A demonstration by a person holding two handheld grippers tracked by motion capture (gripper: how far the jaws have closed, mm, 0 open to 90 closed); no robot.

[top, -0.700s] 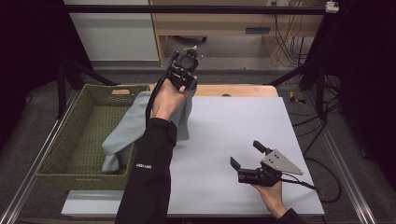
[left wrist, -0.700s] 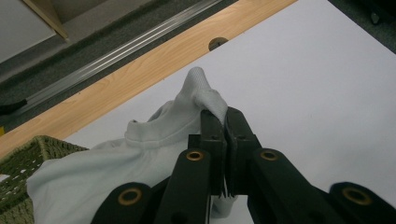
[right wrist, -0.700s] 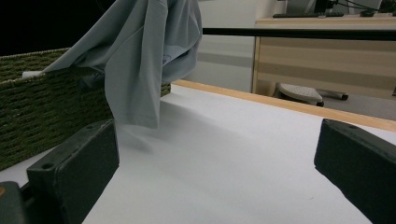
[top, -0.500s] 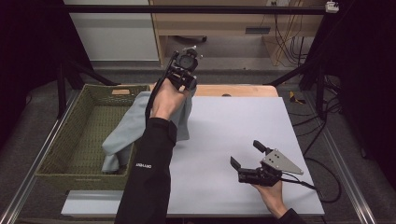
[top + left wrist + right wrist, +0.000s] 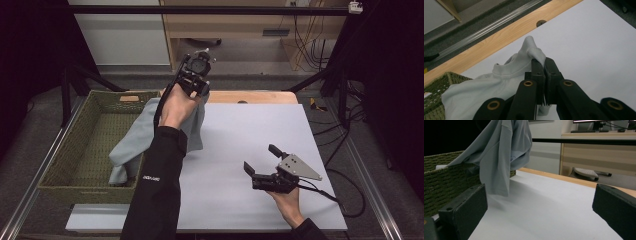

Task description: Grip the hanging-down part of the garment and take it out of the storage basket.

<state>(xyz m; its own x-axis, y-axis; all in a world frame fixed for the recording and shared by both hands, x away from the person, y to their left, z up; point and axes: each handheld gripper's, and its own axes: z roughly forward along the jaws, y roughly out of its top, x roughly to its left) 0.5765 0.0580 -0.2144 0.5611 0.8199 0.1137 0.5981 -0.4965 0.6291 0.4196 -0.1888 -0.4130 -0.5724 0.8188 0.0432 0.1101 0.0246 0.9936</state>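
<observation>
A pale grey shirt (image 5: 134, 141) hangs from my left gripper (image 5: 199, 89), which is raised over the table's far left part and shut on a fold of the fabric. In the left gripper view the jaws (image 5: 545, 62) pinch the shirt (image 5: 506, 82) near its collar. The lower part of the shirt drapes over the near wall of a green woven basket (image 5: 75, 150) and trails into it. My right gripper (image 5: 260, 159) rests low near the table's front right, open, with nothing between its jaws. In the right gripper view the hanging shirt (image 5: 499, 157) is ahead to the left.
The white table mat (image 5: 250, 125) spreads between the two grippers. A wooden strip (image 5: 255, 97) runs along its far edge. The basket (image 5: 446, 182) stands off the mat's left side. A cable (image 5: 345, 200) trails from the right gripper.
</observation>
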